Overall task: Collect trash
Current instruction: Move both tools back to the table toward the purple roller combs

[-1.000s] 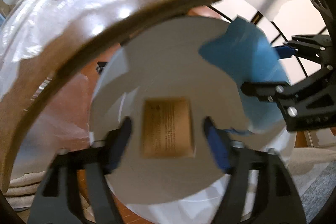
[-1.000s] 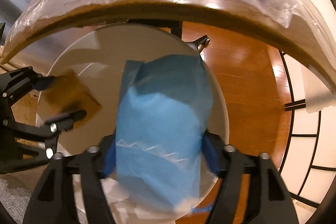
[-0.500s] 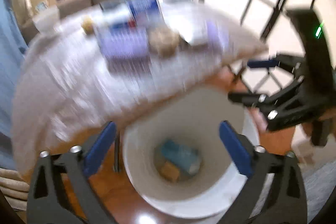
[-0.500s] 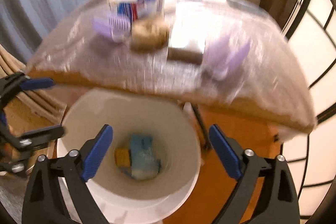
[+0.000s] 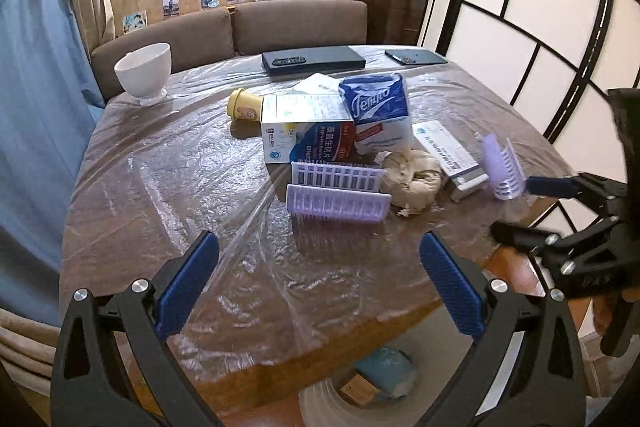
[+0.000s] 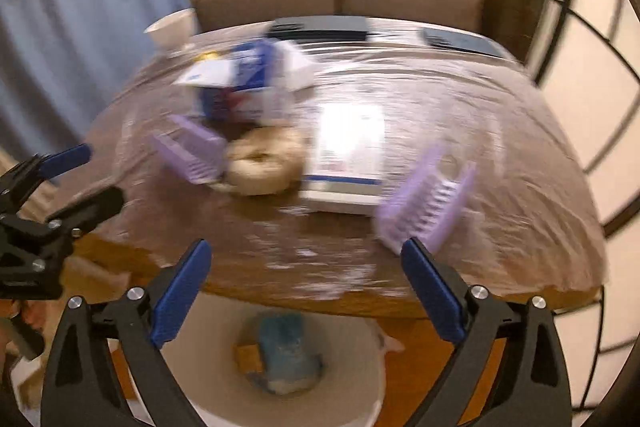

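— What changed for us since a second ago?
— We dropped both wrappers; the blue packet (image 6: 286, 359) lies in the white bin (image 6: 360, 399) below the bench (image 5: 160, 187).
— Our fingers?
— Left gripper (image 5: 320, 291) and right gripper (image 6: 306, 291) spread empty, above the bin.

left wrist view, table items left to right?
white bowl → yellow cup → blue-and-white box → crumpled paper wad → flat white box → purple comb piece → right gripper
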`<state>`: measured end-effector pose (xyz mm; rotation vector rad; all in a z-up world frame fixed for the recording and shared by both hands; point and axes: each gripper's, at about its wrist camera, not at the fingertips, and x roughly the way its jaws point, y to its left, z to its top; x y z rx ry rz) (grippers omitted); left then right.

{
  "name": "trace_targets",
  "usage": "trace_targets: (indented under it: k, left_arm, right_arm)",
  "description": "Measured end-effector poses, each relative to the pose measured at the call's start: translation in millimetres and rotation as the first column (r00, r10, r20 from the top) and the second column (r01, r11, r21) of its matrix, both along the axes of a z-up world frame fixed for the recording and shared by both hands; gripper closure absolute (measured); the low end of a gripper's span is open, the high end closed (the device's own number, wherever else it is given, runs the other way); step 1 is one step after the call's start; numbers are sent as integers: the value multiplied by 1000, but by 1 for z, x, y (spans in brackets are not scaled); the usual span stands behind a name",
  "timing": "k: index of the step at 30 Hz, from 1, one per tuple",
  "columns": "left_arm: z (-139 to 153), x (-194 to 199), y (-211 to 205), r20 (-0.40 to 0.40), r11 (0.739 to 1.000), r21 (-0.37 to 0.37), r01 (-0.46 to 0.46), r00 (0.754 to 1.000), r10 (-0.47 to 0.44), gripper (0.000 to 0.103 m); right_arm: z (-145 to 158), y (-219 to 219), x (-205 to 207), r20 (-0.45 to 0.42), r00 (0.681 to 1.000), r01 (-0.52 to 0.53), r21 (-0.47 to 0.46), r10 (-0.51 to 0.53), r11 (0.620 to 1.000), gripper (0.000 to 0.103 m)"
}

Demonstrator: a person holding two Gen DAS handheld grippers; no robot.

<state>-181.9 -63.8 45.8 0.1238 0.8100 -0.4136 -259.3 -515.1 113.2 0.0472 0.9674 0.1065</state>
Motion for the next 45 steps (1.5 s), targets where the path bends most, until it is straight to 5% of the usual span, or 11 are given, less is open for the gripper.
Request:
trace_targets:
  k: [9,14,18,25,31,45]
  left_arm:
    - [-18,25,-14,-25,999,50,20,999,-19,2]
    - [-24,35,-18,-37,999,46,17,999,-15,2]
    - [-27,43,-20,-37,999,49,7,999,-5,2]
    - [-29,54,-17,-53,999,32,5,999,-3,13]
    - [-24,60,-7,-60,1000,1,-24,998,24,13]
    - [-32,68,7,-73,997,43,-68,995,71,13]
  right_arm:
    - [-15,-46,12,-18,993,118,-30,-119,993,9]
    - [-15,-46,14,-9,995,102,-31,-103,994,9]
    - [-5,-28,11,36,999,0,21,-1,1000,9]
    - [-3,28,26,85,978,-179,-122,190,976,11]
    - [2,50,46,83,971,-210,-151,224,966,12]
    - [-17,-16,74,53,999,11,-318,6,948,12]
